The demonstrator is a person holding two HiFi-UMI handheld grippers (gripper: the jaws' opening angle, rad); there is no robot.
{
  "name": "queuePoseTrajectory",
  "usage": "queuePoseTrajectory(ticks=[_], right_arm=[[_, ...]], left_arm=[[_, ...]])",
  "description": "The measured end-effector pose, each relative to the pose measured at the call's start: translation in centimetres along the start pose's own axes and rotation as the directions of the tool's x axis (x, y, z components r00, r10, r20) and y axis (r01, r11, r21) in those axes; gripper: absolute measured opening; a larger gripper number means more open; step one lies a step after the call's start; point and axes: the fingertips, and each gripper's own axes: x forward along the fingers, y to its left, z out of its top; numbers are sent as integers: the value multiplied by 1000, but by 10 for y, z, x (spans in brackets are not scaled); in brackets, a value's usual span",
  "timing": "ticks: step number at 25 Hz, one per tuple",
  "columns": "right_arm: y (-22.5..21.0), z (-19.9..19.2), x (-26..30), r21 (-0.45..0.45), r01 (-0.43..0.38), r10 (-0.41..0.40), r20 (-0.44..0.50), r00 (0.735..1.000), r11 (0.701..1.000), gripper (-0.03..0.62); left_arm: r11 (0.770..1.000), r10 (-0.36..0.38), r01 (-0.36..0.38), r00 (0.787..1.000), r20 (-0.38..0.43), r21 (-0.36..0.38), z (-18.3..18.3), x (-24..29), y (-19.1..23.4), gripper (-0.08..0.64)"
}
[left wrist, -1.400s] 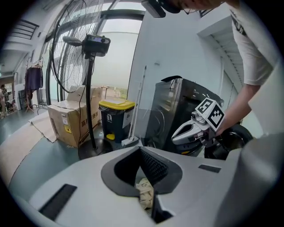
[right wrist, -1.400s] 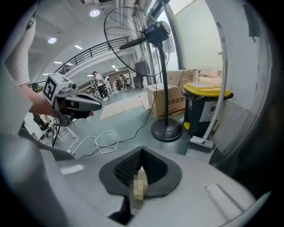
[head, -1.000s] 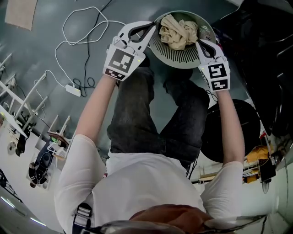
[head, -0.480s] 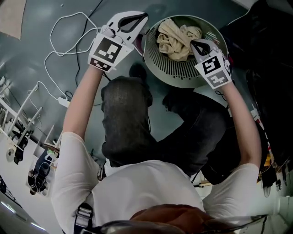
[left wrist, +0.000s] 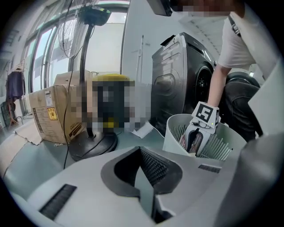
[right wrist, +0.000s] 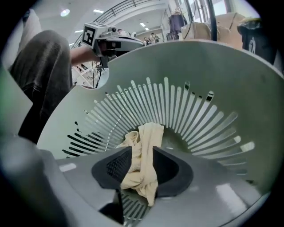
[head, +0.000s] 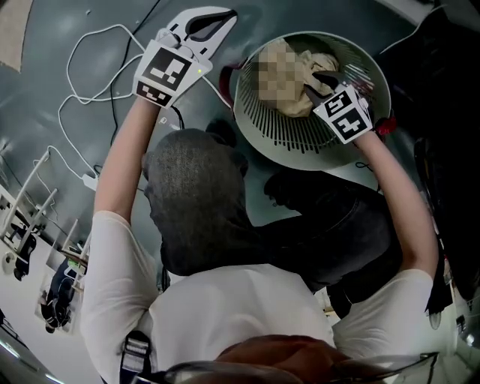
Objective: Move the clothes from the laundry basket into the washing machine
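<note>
Grey floor (head: 34,105) carries the laundry basket (head: 285,135), a white cable (head: 69,66), perhaps a power strip (head: 89,179).

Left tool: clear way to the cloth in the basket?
Probably yes: the left tool sits just outside the basket, its top is open and the cloth is uncovered. The right tool, jaws just opened with cloth between them, crowds the far side.

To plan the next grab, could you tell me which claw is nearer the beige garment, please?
Right. The right claw is in the laundry basket, its jaws just opening with the garment between them; the left claw is outside the rim.
</note>
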Motion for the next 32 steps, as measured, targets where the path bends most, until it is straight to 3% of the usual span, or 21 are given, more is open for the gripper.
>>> queuePoseTrajectory(ticks=[3, 7, 13, 19, 22, 32], right_arm=[[0, -13, 21, 39, -4, 5, -30, 1000, 999, 243], [-4, -28, 49, 8, 34, -33, -69, 997, 999, 379], [-6, -51, 84, 37, 42, -37, -124, 992, 998, 455], [-9, -57, 100, 154, 69, -48, -139, 989, 986, 580], [-11, -52, 108, 211, 89, -62, -133, 989, 973, 607], [-24, -77, 139, 189, 242, -197, -230, 953, 952, 609]], left_arm=[[1000, 0, 0, 1000, 1, 0, -9, 8, 1, 6], [1000, 7, -7, 1000, 7, -21, -24, 19, 2, 6], [997, 28, -26, 999, 21, -70, -47, 34, 3, 6], [992, 47, -43, 998, 32, -115, -59, 32, 7, 6], [992, 56, -52, 998, 29, -114, -64, 30, 9, 6], [992, 51, -45, 998, 44, -119, -68, 36, 9, 6]])
